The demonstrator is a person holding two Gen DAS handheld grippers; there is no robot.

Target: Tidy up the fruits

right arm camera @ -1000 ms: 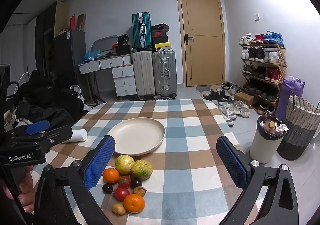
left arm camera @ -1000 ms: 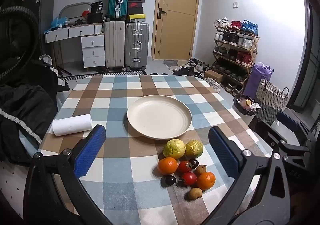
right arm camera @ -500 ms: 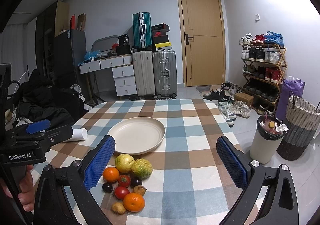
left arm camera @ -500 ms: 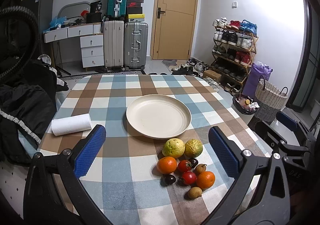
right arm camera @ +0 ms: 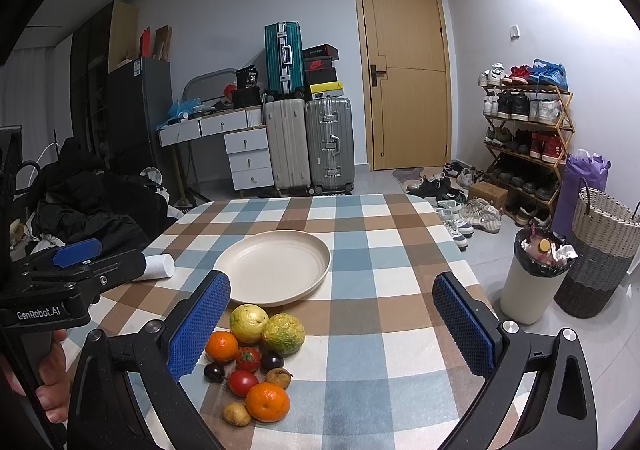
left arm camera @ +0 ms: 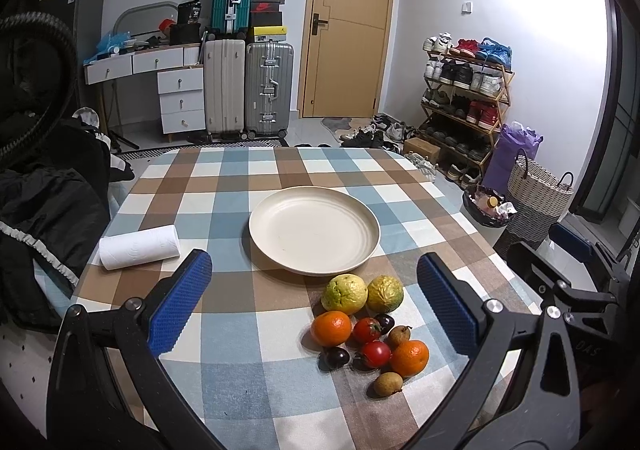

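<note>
Round table (left arm camera: 248,366) under a checked cloth of blue, brown and white squares. Centre: a shallow cream plate (left arm camera: 314,230) (right arm camera: 276,268), circular, smooth, with a low ridged rim, nothing on it. Just near of the plate, a tight cluster of fruit (left arm camera: 366,330) (right arm camera: 252,360) lies on the cloth: two knobbly yellow-green guavas (left arm camera: 344,293) side by side at the far edge; two glossy oranges (left arm camera: 331,328), one left and one near-right; two red tomatoes (left arm camera: 375,354) with green stalks; two dark, shiny plums (left arm camera: 338,357); two small brown, rough-skinned fruits (left arm camera: 387,384). Neighbouring pieces touch or nearly touch.

Left: a white paper roll (left arm camera: 139,247), cylindrical, lying on its side near the table's left edge.

Left gripper (left arm camera: 316,306): black frame, blue dimpled pads, jaws spread wide above the cloth, holding nothing; the fruit lies between its fingers toward the right one. It also shows at the left of the right wrist view, a hand (right arm camera: 52,378) round its handle.

Right gripper (right arm camera: 332,324): same build, jaws likewise wide apart and empty; the fruit lies just beside its left pad (right arm camera: 198,324).

Beyond the table: hard-shell suitcases (left arm camera: 248,85), ribbed, upright; a wooden door (left arm camera: 348,25).
</note>
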